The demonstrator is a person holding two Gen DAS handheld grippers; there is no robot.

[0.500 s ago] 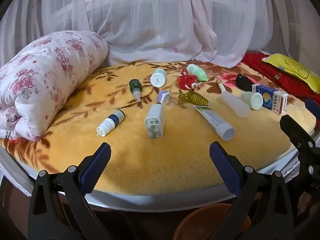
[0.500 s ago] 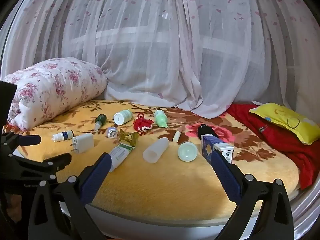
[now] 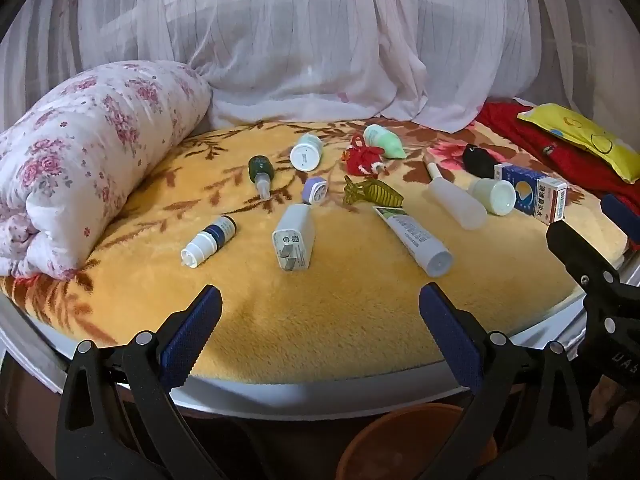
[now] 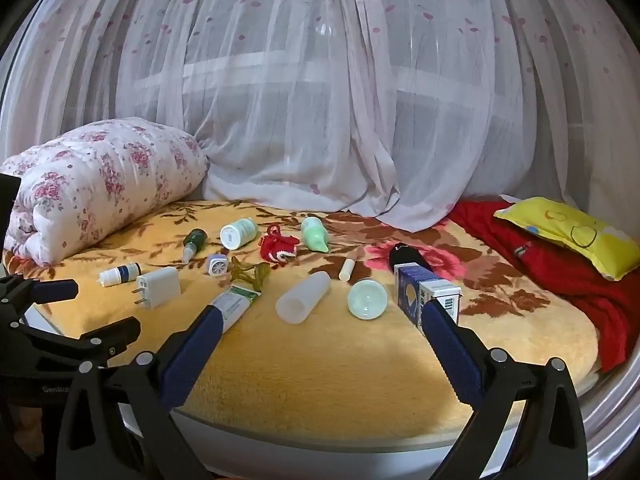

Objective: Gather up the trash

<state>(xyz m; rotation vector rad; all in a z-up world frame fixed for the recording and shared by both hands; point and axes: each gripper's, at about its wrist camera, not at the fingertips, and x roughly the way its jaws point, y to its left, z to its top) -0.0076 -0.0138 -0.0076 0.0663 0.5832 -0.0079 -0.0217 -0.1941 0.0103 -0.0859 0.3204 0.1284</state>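
Small items lie scattered on a yellow floral blanket (image 3: 320,312): a white charger plug (image 3: 294,238), a toothpaste tube (image 3: 416,238), a small white-and-blue bottle (image 3: 208,240), a dark green dropper bottle (image 3: 261,174), a frosted bottle (image 3: 452,200), a blue medicine box (image 3: 532,196) and an olive hair claw (image 3: 372,194). My left gripper (image 3: 320,332) is open and empty over the blanket's near edge. My right gripper (image 4: 320,344) is open and empty, in front of the frosted bottle (image 4: 304,298) and medicine box (image 4: 424,294).
A rolled floral quilt (image 3: 80,160) lies at the left. A red cloth (image 4: 560,272) and a yellow pillow (image 4: 568,232) lie at the right. Sheer curtains (image 4: 320,100) hang behind. A brown round bin (image 3: 412,444) stands below the bed's edge.
Both grippers have crept slightly forward toward the bed. Nothing on the blanket has moved.
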